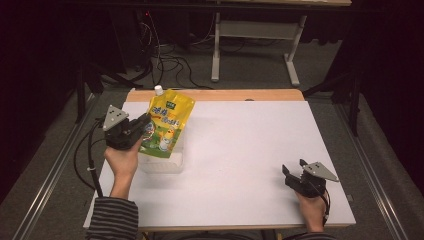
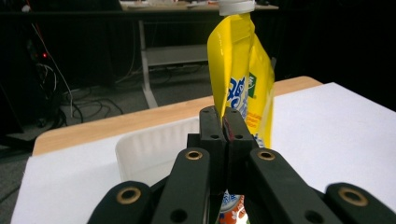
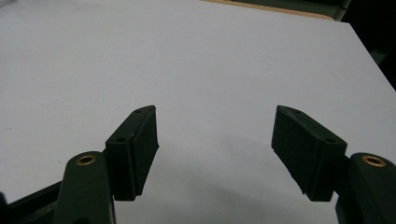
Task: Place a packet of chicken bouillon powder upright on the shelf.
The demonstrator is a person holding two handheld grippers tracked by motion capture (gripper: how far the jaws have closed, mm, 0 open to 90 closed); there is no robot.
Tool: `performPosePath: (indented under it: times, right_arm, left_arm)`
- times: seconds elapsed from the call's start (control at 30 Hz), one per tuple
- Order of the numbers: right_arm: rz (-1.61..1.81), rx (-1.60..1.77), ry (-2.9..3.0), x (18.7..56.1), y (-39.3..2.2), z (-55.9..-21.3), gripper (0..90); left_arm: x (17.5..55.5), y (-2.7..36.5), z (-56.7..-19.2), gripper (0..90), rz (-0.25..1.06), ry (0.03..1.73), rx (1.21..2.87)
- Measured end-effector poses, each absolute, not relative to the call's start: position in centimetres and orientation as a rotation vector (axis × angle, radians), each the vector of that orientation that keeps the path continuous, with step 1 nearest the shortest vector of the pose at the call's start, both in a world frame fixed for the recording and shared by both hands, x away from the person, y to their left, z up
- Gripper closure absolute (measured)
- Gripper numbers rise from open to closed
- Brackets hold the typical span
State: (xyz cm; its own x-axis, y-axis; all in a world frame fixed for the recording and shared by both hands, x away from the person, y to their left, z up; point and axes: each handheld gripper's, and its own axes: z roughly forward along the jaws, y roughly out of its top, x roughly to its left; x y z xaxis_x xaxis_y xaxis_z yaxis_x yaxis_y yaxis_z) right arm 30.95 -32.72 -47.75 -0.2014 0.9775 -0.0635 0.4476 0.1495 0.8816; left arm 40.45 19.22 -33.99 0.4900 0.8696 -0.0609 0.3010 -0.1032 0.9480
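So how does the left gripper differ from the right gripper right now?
The left gripper is shut on the edge of the yellow pouch, while the right gripper stands open with nothing between its jaws. The left gripper holds its load over the white tray near the table's left edge; the right gripper rests low over the bare white table at the near right. Both are black, two-jawed, hand-held, with a grey plate on top.

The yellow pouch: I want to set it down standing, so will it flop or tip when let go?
Likely floppy: the yellow pouch is soft film, pinched flat at its edge by the left gripper. It leans while held, so it may tip. The white tub beneath could probably prop it.
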Motion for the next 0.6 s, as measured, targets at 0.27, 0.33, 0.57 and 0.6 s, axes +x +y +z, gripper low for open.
performPosePath:
  times: [0.27, 0.33, 0.57, 0.6]
  right_arm:
    - [0.99, 1.37, 1.75, 31.0, -32.7, -47.7, 31.9]
    - [0.991, 1.37, 1.75, 30.9, -32.7, -47.8, 31.9]
    - [0.991, 1.368, 1.75, 31.0, -32.7, -47.7, 31.9]
    - [0.99, 1.372, 1.751, 31.0, -32.7, -47.7, 31.9]
  left_arm:
    - [41.3, 18.6, -35.7, 88.2, 0.662, 1.043, 1.697]
    - [41.4, 18.5, -35.9, 87.9, 0.659, 1.044, 1.7]
    - [41.9, 18.0, -37.0, 87.0, 0.642, 1.054, 1.723]
    - [42.0, 17.9, -37.1, 86.6, 0.64, 1.054, 1.729]
